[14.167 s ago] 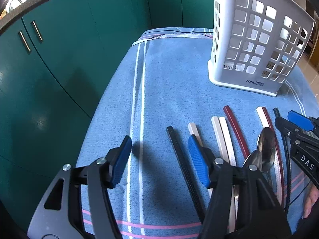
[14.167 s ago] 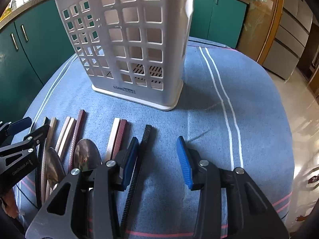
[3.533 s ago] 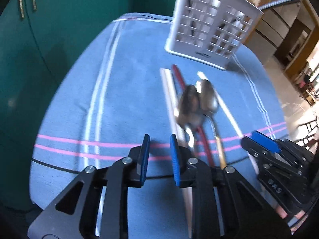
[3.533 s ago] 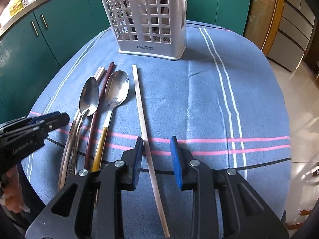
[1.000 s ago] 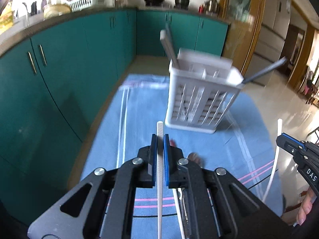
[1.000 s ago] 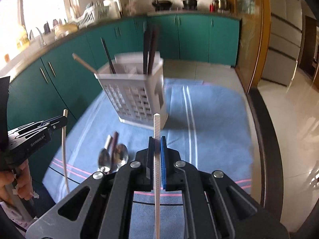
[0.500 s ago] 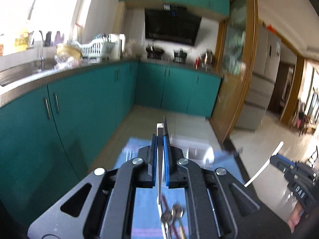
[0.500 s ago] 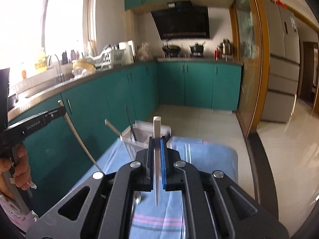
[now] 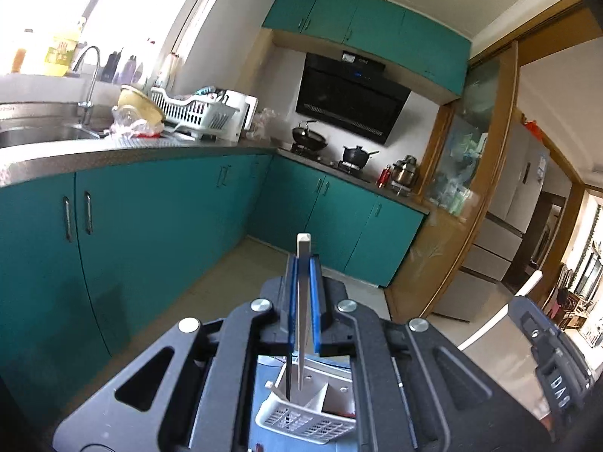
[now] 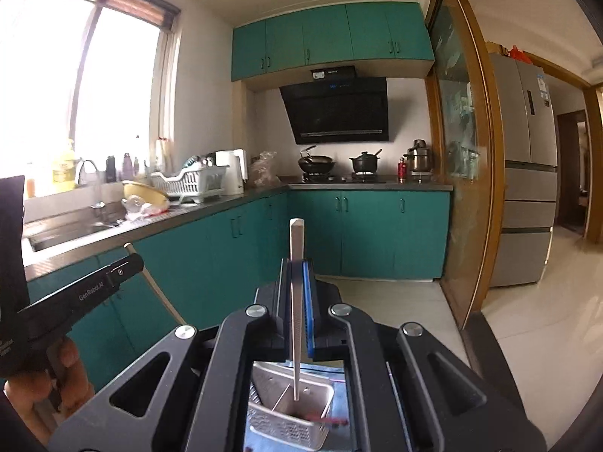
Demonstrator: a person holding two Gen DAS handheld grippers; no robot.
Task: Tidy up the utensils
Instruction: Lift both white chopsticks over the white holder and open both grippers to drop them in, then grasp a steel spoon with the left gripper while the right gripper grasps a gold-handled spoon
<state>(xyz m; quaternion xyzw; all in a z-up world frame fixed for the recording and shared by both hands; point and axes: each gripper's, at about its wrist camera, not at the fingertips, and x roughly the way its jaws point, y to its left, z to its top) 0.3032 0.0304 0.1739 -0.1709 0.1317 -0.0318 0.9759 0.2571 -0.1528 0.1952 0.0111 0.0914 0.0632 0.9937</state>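
your left gripper [image 9: 302, 293] points nearly level, blue pads [image 9: 290, 301] clamped on a white chopstick [image 9: 301, 301]. your right gripper [image 10: 297, 293] likewise clamps a second white chopstick [image 10: 296, 301]. your left hand [image 10: 45, 388] wraps the left gripper's handle.

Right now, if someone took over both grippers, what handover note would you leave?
Left gripper: shut on a white chopstick, upright.
Right gripper: shut on another white chopstick, also upright.
The white holder sits below both, with chopsticks standing in it.
Left: lower both chopsticks into the holder. Whether utensils remain on the table is hidden here.
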